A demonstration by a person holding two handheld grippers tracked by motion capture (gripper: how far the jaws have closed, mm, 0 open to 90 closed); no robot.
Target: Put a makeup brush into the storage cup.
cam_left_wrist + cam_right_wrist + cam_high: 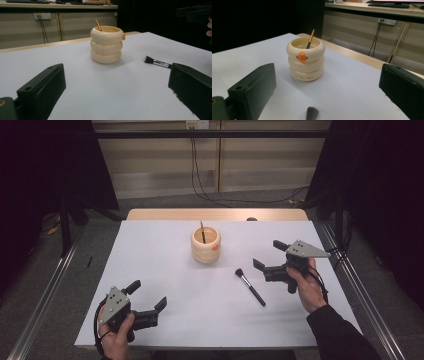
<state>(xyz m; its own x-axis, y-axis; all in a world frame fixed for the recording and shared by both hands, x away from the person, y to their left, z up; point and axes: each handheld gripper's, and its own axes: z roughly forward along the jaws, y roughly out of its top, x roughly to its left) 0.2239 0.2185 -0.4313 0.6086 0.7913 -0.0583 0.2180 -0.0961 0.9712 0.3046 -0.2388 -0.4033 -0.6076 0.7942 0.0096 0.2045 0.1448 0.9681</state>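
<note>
A cream ringed holder (205, 245) stands upright at the middle back of the white table (165, 270), with a thin orange-handled brush (203, 232) leaning inside it. A black-handled makeup brush (249, 286) lies flat to the holder's right front, bristles toward the holder. My right gripper (269, 254) hovers open just right of that brush, holding nothing. My left gripper (147, 294) is open near the front left edge, also holding nothing. The holder (106, 45) and the lying brush (157, 61) appear ahead in the left gripper view. The holder (305, 59) and brush bristles (312, 112) appear in the right gripper view.
A wooden strip (217, 214) borders the table's far edge. Cables (200, 175) hang down the wall behind. Metal rails (40, 310) run along both sides of the table. White surface lies bare between the grippers.
</note>
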